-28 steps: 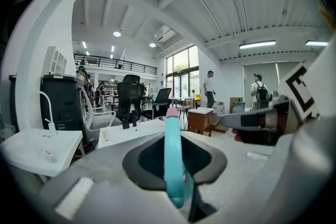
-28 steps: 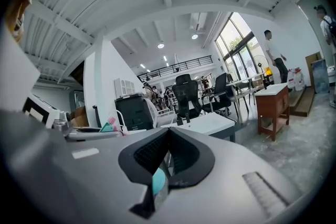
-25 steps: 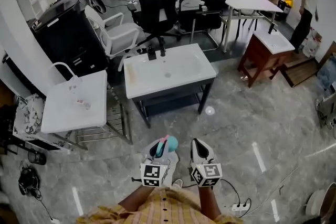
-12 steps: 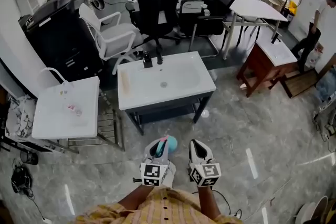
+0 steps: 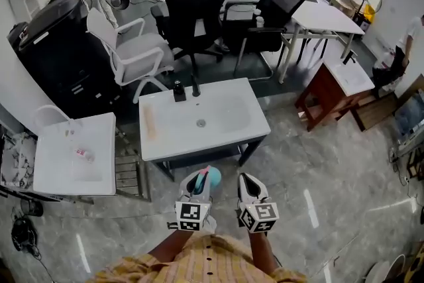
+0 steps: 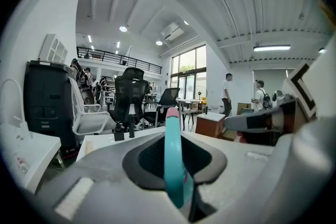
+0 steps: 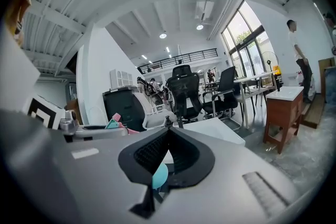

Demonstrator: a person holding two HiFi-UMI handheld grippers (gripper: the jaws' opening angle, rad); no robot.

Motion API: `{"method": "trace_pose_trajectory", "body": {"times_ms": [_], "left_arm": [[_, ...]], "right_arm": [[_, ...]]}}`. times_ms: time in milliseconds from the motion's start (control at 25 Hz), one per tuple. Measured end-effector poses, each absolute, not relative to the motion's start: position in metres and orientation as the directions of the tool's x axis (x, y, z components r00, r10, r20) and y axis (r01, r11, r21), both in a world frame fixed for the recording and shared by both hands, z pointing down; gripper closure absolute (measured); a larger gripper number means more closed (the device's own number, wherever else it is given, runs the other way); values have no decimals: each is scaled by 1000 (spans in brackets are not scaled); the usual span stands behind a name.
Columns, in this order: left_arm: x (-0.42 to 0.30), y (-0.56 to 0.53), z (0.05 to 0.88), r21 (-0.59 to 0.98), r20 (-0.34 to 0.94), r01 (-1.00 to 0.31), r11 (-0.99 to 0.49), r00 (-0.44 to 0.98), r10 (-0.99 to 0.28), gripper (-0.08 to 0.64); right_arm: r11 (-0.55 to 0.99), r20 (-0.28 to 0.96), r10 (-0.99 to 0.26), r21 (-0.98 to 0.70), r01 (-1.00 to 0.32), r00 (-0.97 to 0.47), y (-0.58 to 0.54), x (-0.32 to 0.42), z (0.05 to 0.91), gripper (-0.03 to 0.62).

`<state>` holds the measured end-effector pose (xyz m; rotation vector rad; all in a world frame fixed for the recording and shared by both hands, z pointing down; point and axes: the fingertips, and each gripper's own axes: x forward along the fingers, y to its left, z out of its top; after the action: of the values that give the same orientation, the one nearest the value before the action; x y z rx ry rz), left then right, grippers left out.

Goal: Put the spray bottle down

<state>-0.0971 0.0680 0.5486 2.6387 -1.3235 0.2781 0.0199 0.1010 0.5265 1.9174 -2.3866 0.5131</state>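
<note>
The spray bottle (image 5: 211,177) in the left gripper (image 5: 201,181) is smooth teal plastic with a pink tip. The left and the right gripper (image 5: 246,182) both have matt grey plastic shells and black ribbed pads (image 7: 147,152). Just ahead of them, the sink (image 5: 159,136) is glossy white. The floor (image 5: 311,162) beneath them is polished grey stone-look tile that mirrors the lights. Ahead to the right is a cabinet (image 5: 321,91) of brown wood. Behind the grippers, the shirt (image 5: 205,265) is checked cloth.

The spray bottle (image 5: 212,177) shows only its teal top — the left gripper (image 5: 199,181) hides the rest.
</note>
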Motion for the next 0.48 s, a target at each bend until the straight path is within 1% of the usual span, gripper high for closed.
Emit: {"method": "trace_pose_trajectory", "body": {"times_ms": [240, 480], "left_arm": [[-87, -5, 536, 63, 223, -804, -591, 589, -777, 500], [-77, -54, 541, 66, 231, -805, -589, 587, -776, 500]], "right_arm": [[167, 234, -948, -211, -963, -216, 37, 35, 518, 594], [162, 247, -947, -190, -968, -206, -13, 45, 521, 594]]}}
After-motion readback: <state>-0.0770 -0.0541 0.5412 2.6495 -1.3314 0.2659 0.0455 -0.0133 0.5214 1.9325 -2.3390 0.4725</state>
